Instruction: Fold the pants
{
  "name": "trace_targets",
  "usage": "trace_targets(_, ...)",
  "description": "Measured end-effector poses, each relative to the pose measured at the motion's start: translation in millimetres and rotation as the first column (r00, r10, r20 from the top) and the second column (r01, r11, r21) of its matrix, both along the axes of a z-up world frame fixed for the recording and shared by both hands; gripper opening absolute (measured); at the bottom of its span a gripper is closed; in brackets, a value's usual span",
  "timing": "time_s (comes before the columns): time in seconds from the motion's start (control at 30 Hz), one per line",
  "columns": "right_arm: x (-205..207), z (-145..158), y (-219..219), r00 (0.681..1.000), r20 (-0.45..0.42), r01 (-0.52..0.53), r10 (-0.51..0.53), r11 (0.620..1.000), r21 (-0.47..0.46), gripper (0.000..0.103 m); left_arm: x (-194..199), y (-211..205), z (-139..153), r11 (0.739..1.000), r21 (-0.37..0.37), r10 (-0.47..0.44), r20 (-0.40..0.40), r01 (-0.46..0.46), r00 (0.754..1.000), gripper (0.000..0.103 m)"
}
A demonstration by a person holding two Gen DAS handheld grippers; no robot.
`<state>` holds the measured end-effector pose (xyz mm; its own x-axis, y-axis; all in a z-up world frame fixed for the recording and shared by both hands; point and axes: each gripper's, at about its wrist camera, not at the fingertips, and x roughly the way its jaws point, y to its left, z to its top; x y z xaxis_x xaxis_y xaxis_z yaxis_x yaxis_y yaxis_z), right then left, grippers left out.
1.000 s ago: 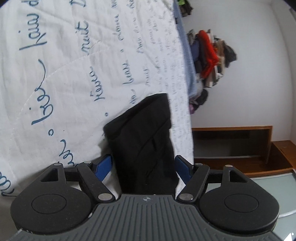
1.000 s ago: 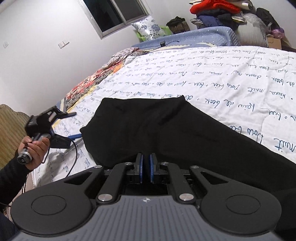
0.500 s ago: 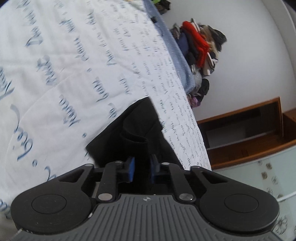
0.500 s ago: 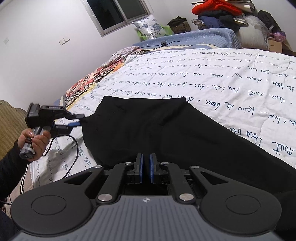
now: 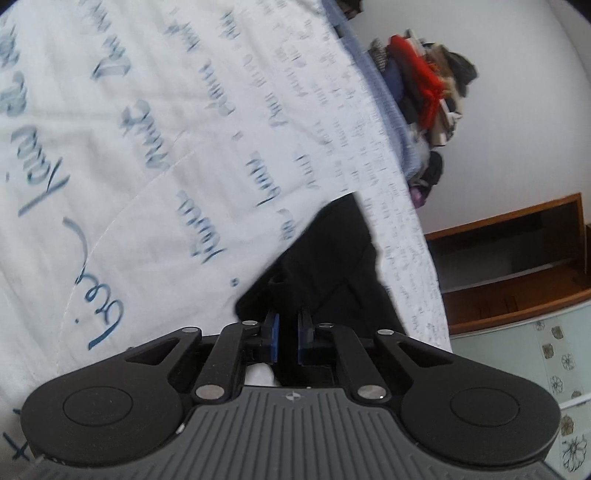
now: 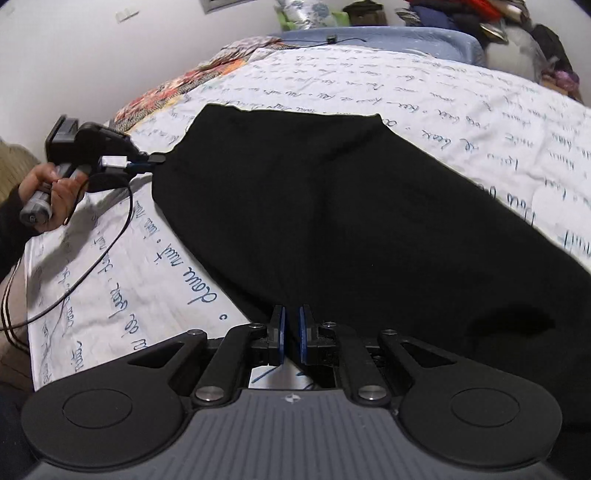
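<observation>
Black pants (image 6: 351,206) lie spread on a white bedspread (image 6: 443,96) with blue script. My right gripper (image 6: 290,334) is shut on the pants' near edge. My left gripper (image 5: 287,334) is shut on a bunched corner of the pants (image 5: 332,258) near the bed's side edge. In the right wrist view the left gripper (image 6: 157,160) pinches the pants' left corner, held by a hand (image 6: 51,188).
A heap of clothes (image 5: 424,85) sits past the bed's far end. A wooden shelf unit (image 5: 517,258) stands beside the bed. A patterned blanket (image 6: 177,88) and pillows (image 6: 295,11) lie at the bed's head. A cable (image 6: 92,266) trails over the bedspread.
My left gripper closed from wide open onto the pants' corner and has lifted it slightly. The right gripper stayed shut on the pants and moved closer over them.
</observation>
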<state>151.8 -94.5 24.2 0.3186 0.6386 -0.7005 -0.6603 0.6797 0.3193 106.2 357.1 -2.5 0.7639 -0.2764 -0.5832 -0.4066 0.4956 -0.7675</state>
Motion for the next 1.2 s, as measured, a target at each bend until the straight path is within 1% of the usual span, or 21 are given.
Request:
trace_targets(0.1,-3,3,-2,1.0,-0.01,0.001,-0.001,0.998,0.062,0.007,1,4,1,1.0,0.023,0.002,-0.006,-0.002,1.0,0.015)
trace_targets(0.13,-4,-4,2,1.0,-0.012,-0.002,0.003,0.999,0.036,0.007,2,5,-7,1.0,0.026,0.003,-0.022,-0.003,1.0,0.017)
trace_targets(0.17,-4,-13,5,1.0,-0.019,0.006,-0.006,1.0,0.014,0.006,3,6,-15,1.0,0.019,-0.003,-0.025,0.003,1.0,0.026)
trace_targets(0.27,-2,-23,-7,0.994,-0.059,0.099,-0.093,0.989,0.109,0.006,-6,5,-13,1.0,0.007,0.013,0.025,-0.013,1.0,0.025)
trace_targets(0.3,-2,-22,-11,0.99,-0.083,0.128,-0.118,0.982,0.135,0.007,-11,2,-8,1.0,0.022,0.008,0.045,-0.009,0.999,0.032)
trace_targets(0.33,-3,-21,-17,0.985,-0.095,0.156,-0.142,0.975,0.161,0.013,-15,-1,-2,0.999,0.05,0.008,0.057,-0.011,0.998,0.037)
trace_targets(0.37,-6,-18,-22,0.979,-0.107,0.19,-0.172,0.965,0.183,0.016,-21,-6,5,0.996,0.086,0.006,0.067,-0.011,0.998,0.048)
trace_targets(0.4,-10,-16,-30,0.973,-0.126,0.219,-0.196,0.954,0.205,0.026,-26,-11,13,0.992,0.123,-0.001,0.073,-0.008,0.997,0.055)
trace_targets(0.43,-13,-14,-39,0.966,-0.148,0.241,-0.21,0.941,0.236,0.035,-33,-16,20,0.987,0.16,-0.009,0.088,-0.005,0.996,0.056)
trace_targets(0.5,-22,-9,-62,0.952,-0.19,0.291,-0.24,0.901,0.323,0.039,-42,-27,34,0.977,0.213,-0.021,0.131,-0.007,0.991,0.056)
trace_targets(0.6,-32,-2,-112,0.902,-0.274,0.425,-0.334,0.797,0.428,0.042,-57,-52,53,0.956,0.289,-0.017,0.201,-0.042,0.98,0.056)
trace_targets(0.7,-36,-1,-176,0.791,-0.338,0.612,-0.511,0.641,0.463,0.055,-55,-101,70,0.923,0.385,-0.108,0.249,0.004,0.962,0.056)
trace_targets(0.77,-35,-3,-219,0.67,-0.37,0.737,-0.643,0.515,0.438,0.055,-50,-150,80,0.862,0.501,-0.226,0.246,0.076,0.943,0.056)
trace_targets(0.83,-34,-5,-254,0.559,-0.385,0.815,-0.735,0.401,0.418,0.055,-47,-203,85,0.774,0.615,-0.371,0.247,0.15,0.895,0.06)
trace_targets(0.87,-33,-8,-270,0.51,-0.404,0.842,-0.759,0.345,0.415,0.055,-44,-230,85,0.728,0.659,-0.441,0.239,0.189,0.865,0.067)
trace_targets(0.93,-25,-19,-298,0.443,-0.484,0.875,-0.754,0.247,0.416,0.055,-38,-280,83,0.632,0.733,-0.552,0.198,0.252,0.81,0.072)
trace_targets(0.97,-20,-26,-308,0.423,-0.532,0.884,-0.734,0.205,0.42,0.055,-33,-302,79,0.591,0.757,-0.598,0.178,0.28,0.782,0.072)
trace_targets(1.07,-2,-41,-327,0.392,-0.615,0.896,-0.684,0.131,0.425,0.055,-23,-354,67,0.479,0.813,-0.696,0.12,0.333,0.707,0.072)
trace_targets(1.1,2,-43,-329,0.36,-0.615,0.91,-0.701,0.119,0.397,0.055,-19,-368,62,0.44,0.831,-0.723,0.103,0.34,0.683,0.072)
trace_targets(1.13,6,-43,-329,0.333,-0.603,0.922,-0.725,0.117,0.369,0.055,-17,-380,57,0.4,0.853,-0.742,0.086,0.336,0.665,0.072)
trace_targets(1.2,9,-45,-334,0.306,-0.571,0.936,-0.762,0.13,0.328,0.055,-16,-401,48,0.319,0.896,-0.769,0.054,0.308,0.637,0.072)
